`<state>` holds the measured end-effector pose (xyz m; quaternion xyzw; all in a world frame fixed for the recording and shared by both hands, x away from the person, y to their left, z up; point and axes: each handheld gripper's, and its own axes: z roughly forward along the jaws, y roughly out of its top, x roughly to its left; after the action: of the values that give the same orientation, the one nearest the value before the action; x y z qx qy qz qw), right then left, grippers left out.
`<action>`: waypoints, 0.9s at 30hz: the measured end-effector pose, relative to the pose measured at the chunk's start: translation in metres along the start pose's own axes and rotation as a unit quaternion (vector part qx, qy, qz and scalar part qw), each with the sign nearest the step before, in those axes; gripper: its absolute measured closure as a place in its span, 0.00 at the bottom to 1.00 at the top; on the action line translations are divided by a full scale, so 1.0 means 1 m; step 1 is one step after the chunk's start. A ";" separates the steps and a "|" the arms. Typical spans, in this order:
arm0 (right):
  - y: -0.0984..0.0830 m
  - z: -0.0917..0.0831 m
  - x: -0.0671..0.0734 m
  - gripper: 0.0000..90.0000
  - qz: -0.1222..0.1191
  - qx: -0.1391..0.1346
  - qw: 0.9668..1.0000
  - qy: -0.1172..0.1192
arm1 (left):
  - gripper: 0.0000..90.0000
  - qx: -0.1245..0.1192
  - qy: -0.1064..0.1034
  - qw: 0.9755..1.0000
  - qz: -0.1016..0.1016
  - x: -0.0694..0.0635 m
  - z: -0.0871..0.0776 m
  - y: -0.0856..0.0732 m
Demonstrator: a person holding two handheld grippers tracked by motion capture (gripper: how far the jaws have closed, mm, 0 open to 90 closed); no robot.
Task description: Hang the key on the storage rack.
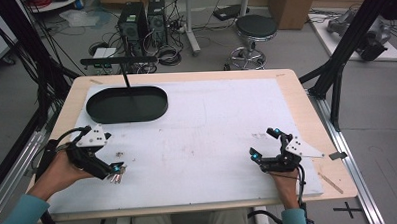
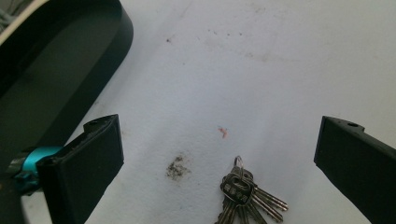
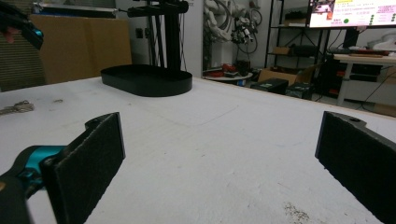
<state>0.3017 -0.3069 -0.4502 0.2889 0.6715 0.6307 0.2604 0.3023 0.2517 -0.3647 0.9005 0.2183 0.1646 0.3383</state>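
A bunch of several metal keys [image 1: 117, 178] lies on the white mat near the front left. My left gripper [image 1: 112, 170] hovers right over it, open. In the left gripper view the keys [image 2: 245, 193] lie low between the two wide-apart jaws of the left gripper [image 2: 219, 128], untouched. A black oval tray [image 1: 127, 104] sits empty at the back left. My right gripper [image 1: 264, 143] stands open near the front right with nothing between its jaws. In the right gripper view the right gripper [image 3: 219, 128] faces the tray [image 3: 147, 79] across the mat, and the keys [image 3: 16, 108] lie at the far left.
The white mat [image 1: 212, 121] covers most of the wooden table [image 1: 306, 113]. A black stand pole [image 1: 126, 77] rises from just behind the tray. Dark smudges mark the mat [image 2: 177, 168] beside the keys. A stool [image 1: 255, 32] and computer towers [image 1: 133, 24] stand beyond the table.
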 end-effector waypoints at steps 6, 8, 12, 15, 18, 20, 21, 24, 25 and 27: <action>0.000 0.000 0.000 0.01 0.001 0.000 1.000 0.000 | 0.12 0.037 -0.010 0.999 -0.007 0.003 0.011 -0.002; 0.000 0.000 -0.001 0.01 -0.002 -0.001 1.000 -0.001 | 0.13 0.043 -0.009 0.999 -0.007 0.002 0.014 -0.002; 0.000 0.000 -0.001 0.01 0.000 -0.001 1.000 0.000 | 0.15 0.065 -0.014 0.998 -0.004 0.001 0.020 -0.001; 0.000 0.000 0.000 0.01 0.001 0.000 1.000 0.001 | 0.17 0.082 -0.020 0.996 -0.003 0.000 0.025 0.002; 0.000 0.000 0.000 0.01 0.003 0.000 1.000 0.001 | 0.19 0.093 -0.024 0.995 -0.006 -0.001 0.028 0.003; 0.000 0.000 0.000 0.01 0.002 0.000 1.000 0.001 | 0.20 0.099 -0.026 0.995 -0.010 -0.002 0.030 0.003; 0.000 0.000 0.000 0.01 0.003 0.000 1.000 0.002 | 0.22 0.104 -0.027 0.994 -0.010 -0.002 0.031 0.003; 0.000 0.000 0.000 0.01 0.002 0.000 1.000 0.001 | 0.26 0.114 -0.030 0.993 -0.010 -0.002 0.033 0.003; 0.000 0.000 0.000 0.01 0.002 0.000 1.000 0.001 | 0.27 0.118 -0.031 0.992 -0.011 -0.002 0.034 0.003; 0.000 0.000 0.000 0.01 0.002 0.000 1.000 0.001 | 0.31 0.126 -0.032 0.991 -0.008 -0.002 0.035 0.003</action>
<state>0.3019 -0.3072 -0.4501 0.2892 0.6716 0.6312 0.2585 0.3165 0.2301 -0.3882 0.9391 0.2332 0.1039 0.2301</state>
